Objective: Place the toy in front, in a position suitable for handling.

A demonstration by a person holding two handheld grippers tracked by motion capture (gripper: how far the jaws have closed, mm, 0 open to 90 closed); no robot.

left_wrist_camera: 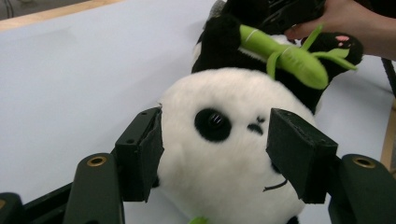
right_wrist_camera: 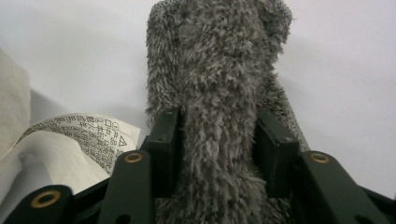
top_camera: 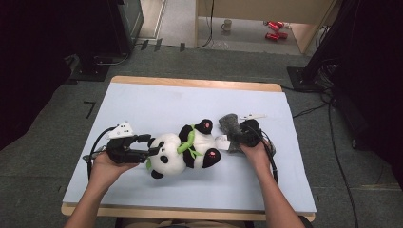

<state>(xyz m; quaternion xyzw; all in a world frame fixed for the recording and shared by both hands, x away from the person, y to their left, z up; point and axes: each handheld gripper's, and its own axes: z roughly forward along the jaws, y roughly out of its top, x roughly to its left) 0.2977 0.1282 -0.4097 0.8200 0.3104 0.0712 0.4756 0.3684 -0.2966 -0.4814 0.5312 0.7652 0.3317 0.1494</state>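
Note:
A black and white panda plush [top_camera: 183, 152] lies on its back on the pale blue table top [top_camera: 142, 99], hugging a green bamboo stalk [top_camera: 187, 142]. My left gripper [top_camera: 151, 145] comes in from the left at its head. In the left gripper view the jaws [left_wrist_camera: 215, 140] stand open on either side of the white head [left_wrist_camera: 224, 98], bamboo [left_wrist_camera: 285, 56] beyond. My right gripper [top_camera: 237, 135] is at the panda's other end, shut on a grey furry plush piece [top_camera: 228, 122]. Both pads squeeze the grey fur [right_wrist_camera: 215, 56], with a white care label [right_wrist_camera: 88, 135] beside it.
The wooden table edge [top_camera: 190, 83] borders the blue top at the far side. On the floor beyond are a mug [top_camera: 227, 24] and red items [top_camera: 273, 28]. Cables [top_camera: 332, 123] run along the floor on the right. A dark cabinet [top_camera: 114, 28] stands back left.

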